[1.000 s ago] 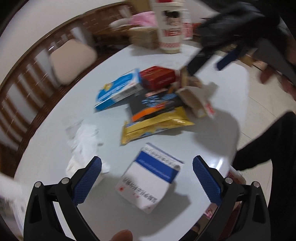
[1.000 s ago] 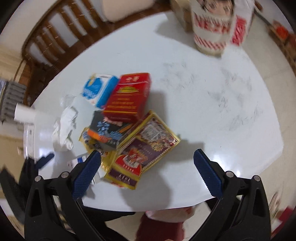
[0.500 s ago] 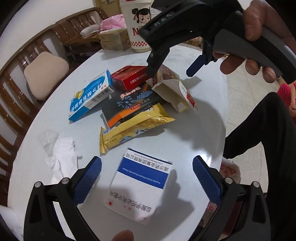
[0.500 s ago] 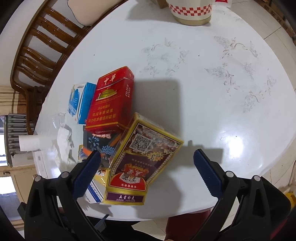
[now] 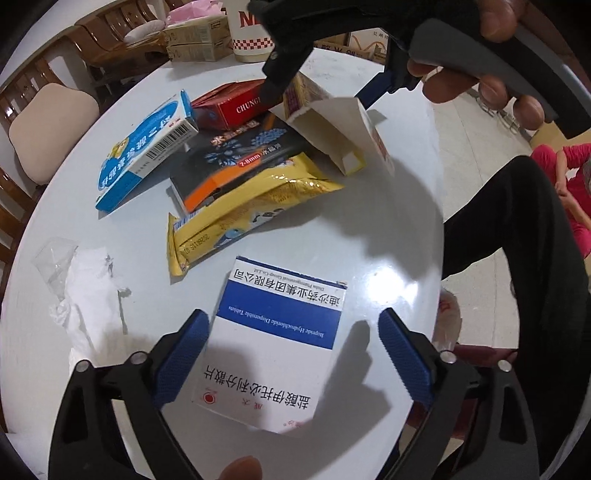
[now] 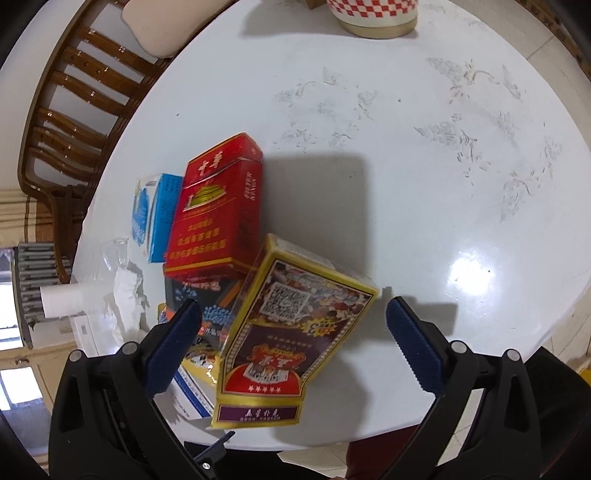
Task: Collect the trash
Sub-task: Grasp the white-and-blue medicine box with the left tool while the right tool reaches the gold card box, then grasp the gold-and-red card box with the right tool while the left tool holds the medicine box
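A white and blue medicine box (image 5: 280, 339) lies flat near the table's front edge, between the fingers of my left gripper (image 5: 291, 332). Its jaws are closing, and a gap still shows at the right pad. My right gripper (image 6: 293, 317) is open and straddles a yellow playing-card box (image 6: 295, 332) without touching it. In the left wrist view a hand holds it (image 5: 325, 92) over that open-ended box (image 5: 328, 122). Beside it lie a red cigarette box (image 6: 218, 206), a blue and white box (image 5: 144, 151), a black and orange box (image 5: 236, 158) and a yellow wrapper (image 5: 251, 214).
Crumpled tissue (image 5: 88, 306) and clear plastic (image 5: 55, 262) lie at the left of the round white table (image 6: 406, 166). A chequered cup (image 6: 373, 14) and cardboard boxes (image 5: 195, 44) stand at the back. A cushioned wooden chair (image 5: 51, 125) is left, a black-trousered leg (image 5: 517, 240) right.
Both grippers have sunk toward the table and rolled. The white and blue box now sits between the left fingers, which have narrowed slightly. The right gripper has come down over the yellow box.
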